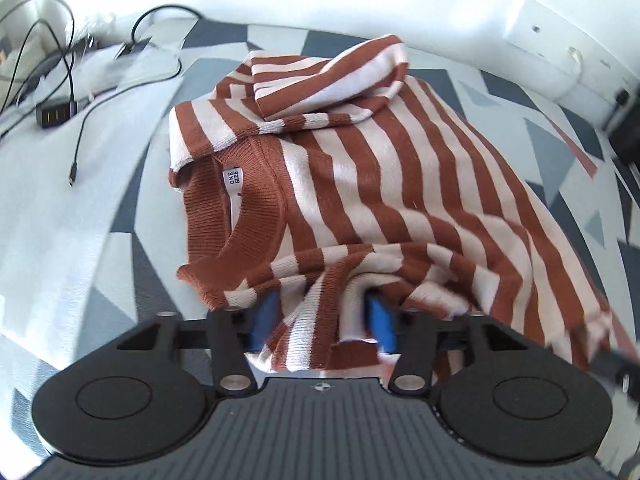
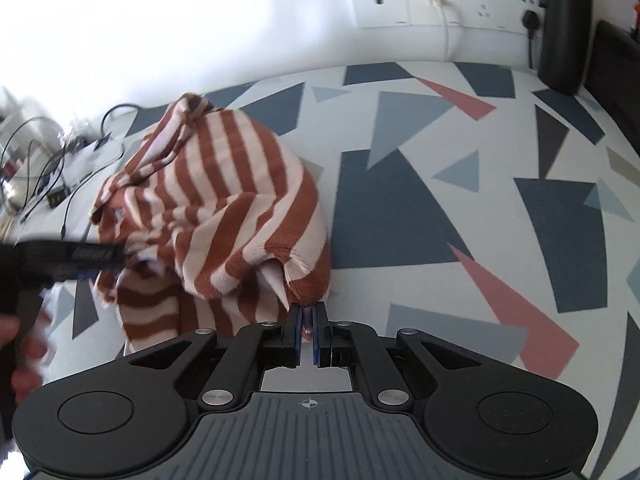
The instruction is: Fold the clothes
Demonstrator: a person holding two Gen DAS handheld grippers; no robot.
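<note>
Right tongs (image 2: 306, 322) clamped on sweater (image 1: 380, 184) hem, left tongs (image 1: 322, 320) apart, loosely astride a sleeve fold, sweater on the patterned desk (image 2: 440, 200) stretching away toward the collar, nearer left.

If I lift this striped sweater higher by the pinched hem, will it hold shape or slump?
Likely slump: the striped sweater already sags in soft folds between the right gripper and left gripper. The knit looks thick, so probably somewhat heavy and not slippery. Its sleeve, piled loosely on top, may slide off.
</note>
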